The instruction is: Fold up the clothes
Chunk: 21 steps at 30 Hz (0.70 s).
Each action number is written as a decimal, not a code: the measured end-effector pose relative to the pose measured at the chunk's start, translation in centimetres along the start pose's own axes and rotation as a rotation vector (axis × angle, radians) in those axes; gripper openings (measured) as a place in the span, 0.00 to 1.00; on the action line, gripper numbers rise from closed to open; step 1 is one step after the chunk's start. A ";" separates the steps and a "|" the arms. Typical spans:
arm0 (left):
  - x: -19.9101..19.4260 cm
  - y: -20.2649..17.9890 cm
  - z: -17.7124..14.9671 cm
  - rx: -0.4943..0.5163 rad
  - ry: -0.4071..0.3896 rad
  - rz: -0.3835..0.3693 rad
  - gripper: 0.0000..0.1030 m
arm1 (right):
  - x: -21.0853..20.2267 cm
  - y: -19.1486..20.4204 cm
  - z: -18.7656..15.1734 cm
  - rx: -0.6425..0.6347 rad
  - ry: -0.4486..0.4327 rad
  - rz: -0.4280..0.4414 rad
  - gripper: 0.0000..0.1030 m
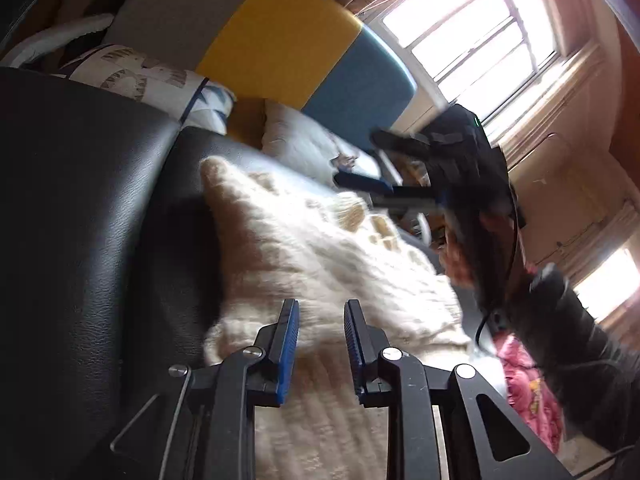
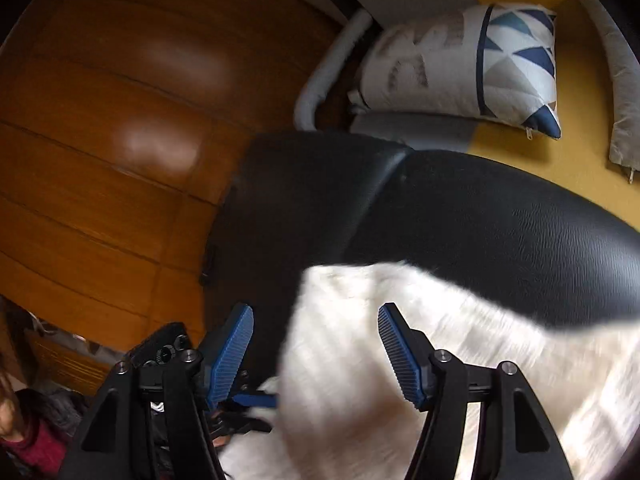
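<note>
a cream knit sweater (image 1: 320, 264) lies spread on a black leather seat (image 1: 92, 208), with the left gripper (image 1: 321, 312) above its near part - blue pads a little apart, nothing pinched between them. the right gripper (image 2: 316, 320) hangs over the sweater's edge in its own view, fingers spread wide and empty, and it also shows blurred in the left wrist view above the far end of the sweater. no readable writing or brand anywhere - a patterned pillow (image 2: 472, 68) with blue triangles lies beyond the seat on a yellow surface (image 2: 576, 128), wooden panels (image 2: 104, 128) on the left.
</note>
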<state>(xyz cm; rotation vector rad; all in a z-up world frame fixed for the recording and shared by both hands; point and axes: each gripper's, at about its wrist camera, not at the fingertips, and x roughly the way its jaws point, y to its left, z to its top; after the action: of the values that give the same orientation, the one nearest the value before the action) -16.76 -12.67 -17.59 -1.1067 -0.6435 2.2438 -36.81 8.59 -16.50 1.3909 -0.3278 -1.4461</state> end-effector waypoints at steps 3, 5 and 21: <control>1.3 1.2 -1.1 -0.036 0.061 -0.006 0.23 | 2.8 -1.6 1.5 0.019 0.127 0.068 0.66; 1.5 1.7 -2.0 -0.048 0.071 -0.020 0.22 | 4.4 -1.8 1.8 0.015 0.218 0.120 0.67; 1.3 3.4 -2.4 -0.241 0.074 -0.012 0.05 | 6.2 -1.9 0.3 0.066 -0.035 0.437 0.61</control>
<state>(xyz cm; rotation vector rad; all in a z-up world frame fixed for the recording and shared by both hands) -16.39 -13.92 -21.78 -1.2900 -0.9047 2.1448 -36.49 4.26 -21.37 1.2506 -0.6633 -1.1052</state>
